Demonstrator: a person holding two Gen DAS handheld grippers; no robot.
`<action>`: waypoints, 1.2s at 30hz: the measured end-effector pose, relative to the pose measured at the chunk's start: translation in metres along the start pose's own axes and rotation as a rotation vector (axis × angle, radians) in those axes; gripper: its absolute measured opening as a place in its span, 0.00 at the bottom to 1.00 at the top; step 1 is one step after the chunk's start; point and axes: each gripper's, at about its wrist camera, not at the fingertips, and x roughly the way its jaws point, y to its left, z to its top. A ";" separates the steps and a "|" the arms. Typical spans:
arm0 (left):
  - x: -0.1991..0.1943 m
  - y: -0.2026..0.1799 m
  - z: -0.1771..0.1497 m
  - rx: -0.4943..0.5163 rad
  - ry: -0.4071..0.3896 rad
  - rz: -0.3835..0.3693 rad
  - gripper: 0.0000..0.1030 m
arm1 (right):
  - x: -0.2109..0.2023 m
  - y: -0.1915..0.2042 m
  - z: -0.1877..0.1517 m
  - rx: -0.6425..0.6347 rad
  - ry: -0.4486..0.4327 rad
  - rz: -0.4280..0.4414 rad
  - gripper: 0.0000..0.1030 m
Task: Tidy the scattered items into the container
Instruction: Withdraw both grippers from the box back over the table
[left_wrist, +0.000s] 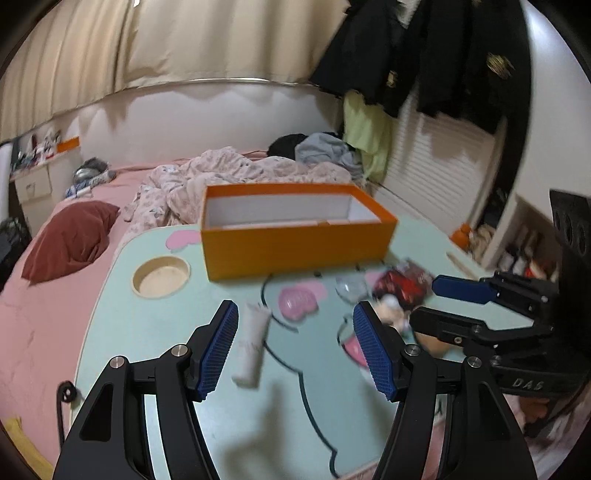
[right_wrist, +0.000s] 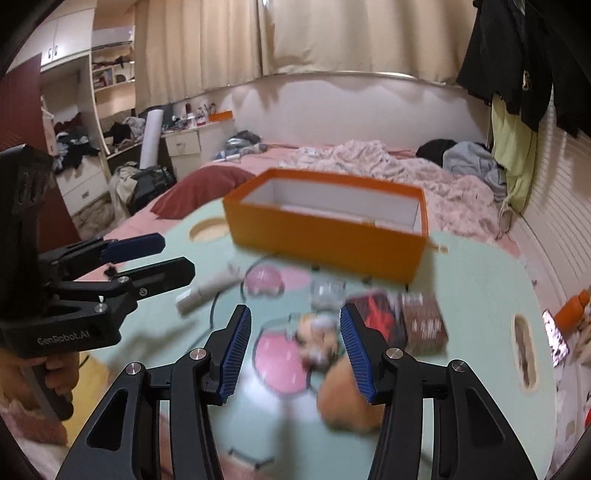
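From the left wrist camera, the left gripper (left_wrist: 295, 350) hangs over a mint-green lap table (left_wrist: 155, 332) with its blue-padded fingers (left_wrist: 218, 350) spread wide and nothing between them. A white tube (left_wrist: 252, 345) lies on the table just beside the left pad, apart from it. Beyond it stands an open orange box (left_wrist: 295, 240) with a white inside, at the table's far edge, next to a round cup recess (left_wrist: 161, 276). In front of the box lie a pink case (left_wrist: 298, 303), a clear blurred piece (left_wrist: 351, 286) and a red-and-black packet (left_wrist: 400, 284), while a small plush figure (left_wrist: 391, 308) sits beside the right pad. The right gripper (left_wrist: 424, 301) reaches in from the right edge, its fingers parted and bare. From the right wrist camera, the right gripper (right_wrist: 295, 350) stands with its jaws moderately apart over the small plush figure (right_wrist: 317, 336), the pads not touching it; an orange plush (right_wrist: 347, 398), blurred, lies nearer the camera by the right finger. The red-and-black packet (right_wrist: 376, 317) and a brown packet (right_wrist: 424, 325) rest side by side to the right. The orange box (right_wrist: 328, 221) stands beyond, empty as far as can be seen. The left gripper (right_wrist: 177, 258), held in a hand (right_wrist: 55, 373), comes in from the left above the white tube (right_wrist: 207, 291).
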 end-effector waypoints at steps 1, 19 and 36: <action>-0.001 -0.003 -0.006 0.012 -0.004 0.010 0.63 | -0.002 0.003 -0.007 -0.020 0.010 0.012 0.46; 0.019 -0.005 -0.057 -0.101 0.080 0.082 0.64 | 0.008 0.023 -0.062 -0.052 0.089 -0.090 0.45; 0.027 -0.019 -0.060 -0.014 0.084 0.131 0.83 | 0.010 0.017 -0.060 -0.021 0.096 -0.061 0.47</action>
